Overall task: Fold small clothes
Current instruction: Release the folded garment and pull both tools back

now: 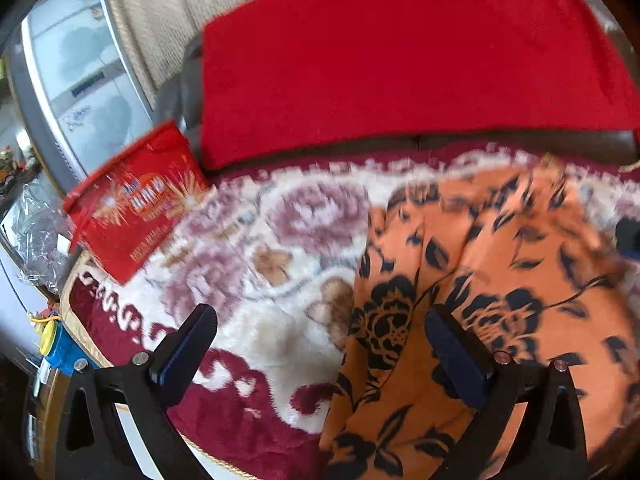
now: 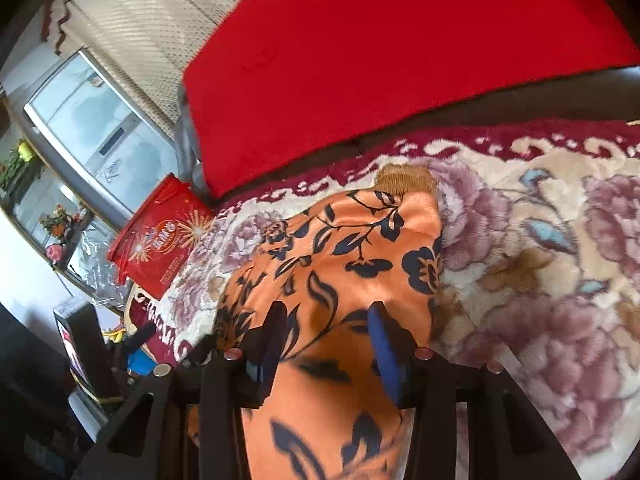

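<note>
Starting at your left, the red bag (image 1: 136, 216) leans at the floral blanket's (image 1: 256, 248) edge, and your left gripper (image 1: 320, 344) hangs with jaws wide apart, nothing between them. Rightward, the orange flowered garment (image 2: 340, 248) lies rumpled on the blanket; your right gripper (image 2: 330, 344) seems, through blur, clamped on its near fold.

- The red bag (image 2: 158, 240) bears white lettering in an orange round and a line of print along its lower edge; both are too blurred to read.
</note>
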`<state>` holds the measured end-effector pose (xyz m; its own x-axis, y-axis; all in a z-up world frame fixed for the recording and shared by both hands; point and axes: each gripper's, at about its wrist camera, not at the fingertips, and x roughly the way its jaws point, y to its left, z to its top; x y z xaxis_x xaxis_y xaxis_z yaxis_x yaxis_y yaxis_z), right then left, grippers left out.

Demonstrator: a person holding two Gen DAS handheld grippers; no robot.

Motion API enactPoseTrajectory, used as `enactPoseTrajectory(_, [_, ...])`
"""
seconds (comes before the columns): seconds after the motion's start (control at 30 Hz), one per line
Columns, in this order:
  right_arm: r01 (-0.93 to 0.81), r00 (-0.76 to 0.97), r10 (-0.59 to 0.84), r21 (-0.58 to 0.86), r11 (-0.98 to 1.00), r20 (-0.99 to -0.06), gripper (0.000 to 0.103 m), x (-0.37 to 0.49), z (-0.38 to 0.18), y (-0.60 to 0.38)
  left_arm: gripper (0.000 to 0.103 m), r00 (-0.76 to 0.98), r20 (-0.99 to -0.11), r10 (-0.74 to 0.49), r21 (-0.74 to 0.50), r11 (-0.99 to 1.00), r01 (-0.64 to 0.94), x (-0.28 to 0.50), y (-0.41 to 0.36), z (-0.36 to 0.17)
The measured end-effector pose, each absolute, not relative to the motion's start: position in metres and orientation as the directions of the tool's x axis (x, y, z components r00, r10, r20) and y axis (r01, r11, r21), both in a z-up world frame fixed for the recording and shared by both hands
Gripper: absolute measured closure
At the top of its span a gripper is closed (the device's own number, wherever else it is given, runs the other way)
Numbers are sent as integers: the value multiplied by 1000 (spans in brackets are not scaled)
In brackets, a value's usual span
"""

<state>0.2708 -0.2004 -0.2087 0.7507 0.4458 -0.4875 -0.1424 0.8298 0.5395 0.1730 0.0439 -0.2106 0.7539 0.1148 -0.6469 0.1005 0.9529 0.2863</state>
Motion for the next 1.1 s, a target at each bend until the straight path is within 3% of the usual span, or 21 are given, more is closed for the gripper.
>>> enactPoseTrajectory(0.17, [-236,811,444,481,844,-380,56,231,-180,-195,0,817,-571,81,266,960,91,146,43,-172])
enactPoseTrajectory(0.3, [-294,874,413,398,869,-256,50,188,-156,-195,0,854,-518,56,257,962,92,128,42,-144])
enactPoseTrajectory(0.47, [-313,903,394,368,876,-171,44,150,-145,-204,0,879,-476,20,230,968,102,108,38,-118])
enactPoseTrajectory(0.67, [-298,902,398,428,853,-165,43,123,-156,-222,0,896,-445,-11,212,970,117,87,30,-101])
enactPoseTrajectory(0.8, [-310,901,407,433,846,-150,35,109,-160,-224,0,897,-441,-26,210,969,131,81,25,-98])
enactPoseTrajectory(1.1, [-316,884,436,469,825,-172,35,118,-170,-223,0,891,-455,-11,192,975,110,86,33,-100])
